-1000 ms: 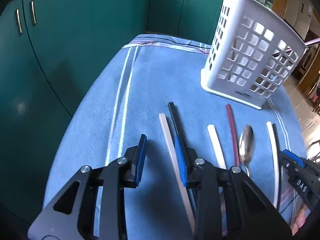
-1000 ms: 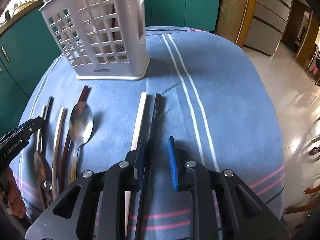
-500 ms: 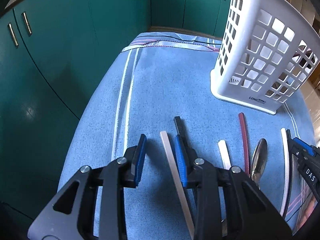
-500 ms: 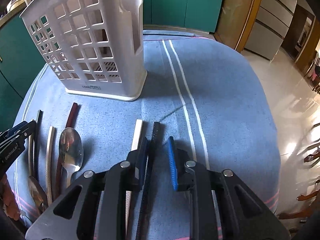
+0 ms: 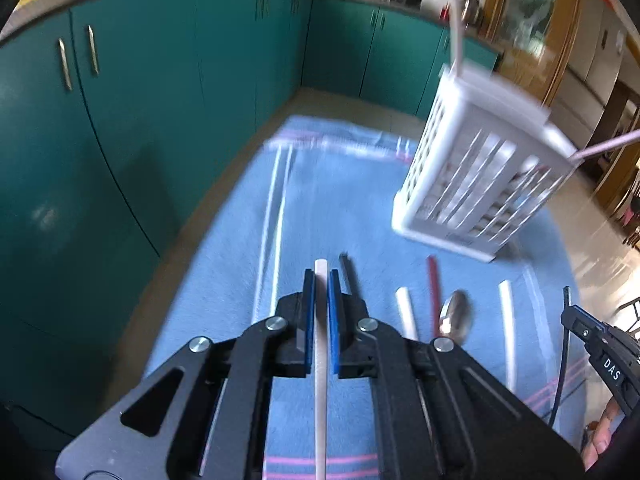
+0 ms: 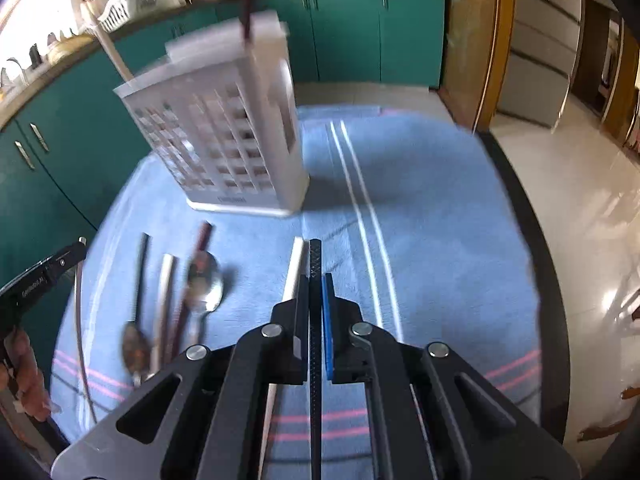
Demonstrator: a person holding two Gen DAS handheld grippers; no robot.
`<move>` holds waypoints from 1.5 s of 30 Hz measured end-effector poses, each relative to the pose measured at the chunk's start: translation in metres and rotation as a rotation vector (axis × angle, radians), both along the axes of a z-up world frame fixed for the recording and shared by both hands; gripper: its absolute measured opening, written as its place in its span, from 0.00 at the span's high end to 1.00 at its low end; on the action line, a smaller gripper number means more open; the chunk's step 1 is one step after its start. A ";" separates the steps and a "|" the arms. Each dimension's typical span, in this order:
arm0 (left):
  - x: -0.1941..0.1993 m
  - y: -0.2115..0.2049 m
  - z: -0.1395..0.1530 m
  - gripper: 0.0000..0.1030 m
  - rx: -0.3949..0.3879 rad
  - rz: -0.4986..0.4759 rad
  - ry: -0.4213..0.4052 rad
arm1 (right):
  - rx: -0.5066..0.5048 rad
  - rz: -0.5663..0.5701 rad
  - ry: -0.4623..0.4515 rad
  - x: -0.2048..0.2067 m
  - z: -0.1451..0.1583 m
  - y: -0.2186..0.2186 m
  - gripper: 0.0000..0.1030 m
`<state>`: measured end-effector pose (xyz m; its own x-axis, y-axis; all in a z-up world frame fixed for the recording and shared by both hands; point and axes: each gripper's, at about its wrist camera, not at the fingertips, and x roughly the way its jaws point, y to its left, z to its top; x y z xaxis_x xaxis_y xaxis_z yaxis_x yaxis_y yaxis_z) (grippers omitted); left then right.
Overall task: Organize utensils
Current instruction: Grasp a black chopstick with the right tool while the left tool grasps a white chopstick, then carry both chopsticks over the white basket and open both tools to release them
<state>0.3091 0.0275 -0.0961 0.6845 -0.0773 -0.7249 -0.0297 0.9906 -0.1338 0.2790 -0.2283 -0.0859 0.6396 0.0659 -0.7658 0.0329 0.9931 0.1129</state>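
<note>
The left gripper (image 5: 321, 280) is holding a white chopstick (image 5: 320, 380) between its two blue pads (image 5: 308, 312). The jaws are standing almost fully closed, with only the thin stick filling the gap. The stick is running straight along the line of the fingers: its far tip is sticking out a little past the fingertips, and the rest is passing back under the gripper body toward the bottom edge of the view.

The right gripper (image 6: 316, 280) is gripping a black chopstick (image 6: 315, 264) in the same manner. Its jaws are also nearly shut, and the black stick is lying between the pads, with its patterned end reaching out beyond the fingertips.

Just beside the black stick, on its left in the right wrist view, another white chopstick (image 6: 293, 268) is lying on the blue cloth (image 6: 420, 200). Further left, a spoon (image 6: 206, 284), a dark red chopstick (image 6: 200, 248) and some other utensils are lying in a row on the cloth.

The white utensil basket (image 5: 480, 184) is standing on the cloth beyond the row, well apart from both grippers, and a few sticks are already rising out of its top. Both views are blurred, so the small details of the basket are not clear.
</note>
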 end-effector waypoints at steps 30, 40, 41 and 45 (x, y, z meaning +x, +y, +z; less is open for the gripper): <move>-0.067 -0.003 0.152 0.94 -0.188 -0.059 -0.338 | -0.002 0.023 -0.387 -0.074 0.143 -0.012 0.94; -0.033 -0.005 0.213 0.94 -0.283 0.000 -0.520 | -0.012 0.045 -0.636 -0.054 0.212 0.002 0.94; -0.030 -0.004 0.217 0.94 -0.288 0.013 -0.526 | -0.017 0.043 -0.652 -0.050 0.217 0.004 0.94; 0.002 -0.005 0.228 0.94 -0.317 0.078 -0.530 | -0.014 0.046 -0.709 -0.029 0.232 0.010 0.94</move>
<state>0.3112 0.0223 0.1316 0.9573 -0.1681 -0.2351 0.0504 0.8980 -0.4370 0.2503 -0.2181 0.1460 0.9810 0.0980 -0.1675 -0.0859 0.9932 0.0786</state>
